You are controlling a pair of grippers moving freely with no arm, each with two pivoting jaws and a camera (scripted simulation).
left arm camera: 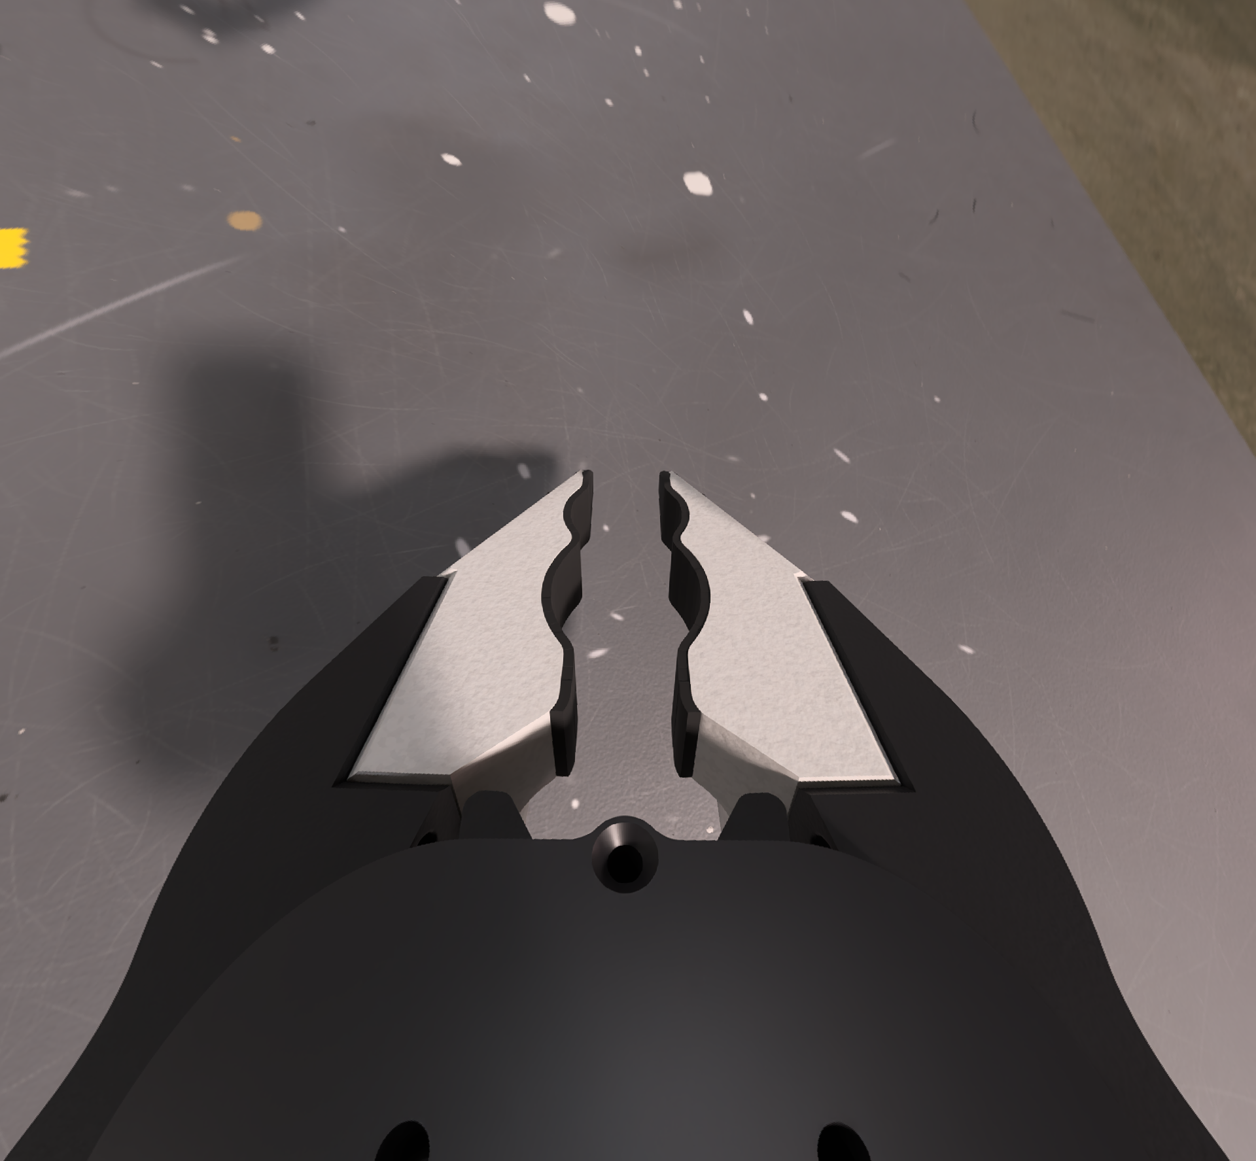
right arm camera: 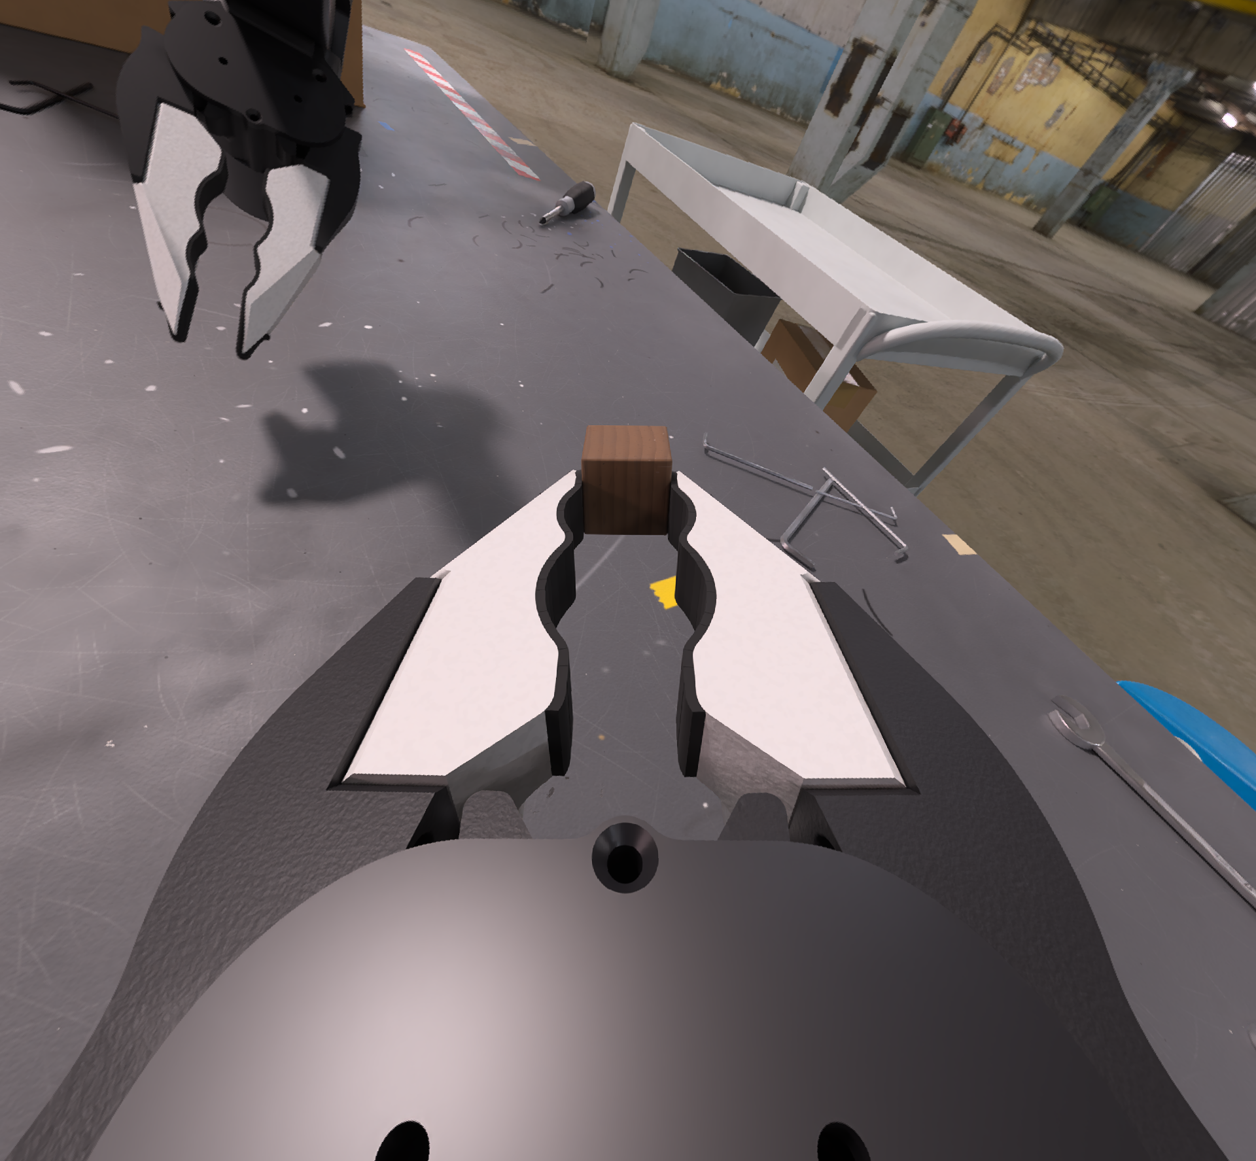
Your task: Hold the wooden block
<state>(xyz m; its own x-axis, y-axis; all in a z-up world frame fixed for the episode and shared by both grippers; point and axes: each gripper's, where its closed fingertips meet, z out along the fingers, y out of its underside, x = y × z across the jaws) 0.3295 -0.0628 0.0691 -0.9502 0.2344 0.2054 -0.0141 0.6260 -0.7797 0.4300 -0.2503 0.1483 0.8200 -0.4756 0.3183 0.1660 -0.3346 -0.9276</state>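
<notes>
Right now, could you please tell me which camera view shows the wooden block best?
The right wrist view: the wooden block sits centred, clamped between the right tool's fingertips. The left wrist view shows none of it, only the empty left tool above the table.

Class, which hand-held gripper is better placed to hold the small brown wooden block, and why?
Right. The right hand-held gripper already has the small brown wooden block between its fingertips. The left hand-held gripper hangs apart over the grey table, empty, jaws slightly parted.
</notes>
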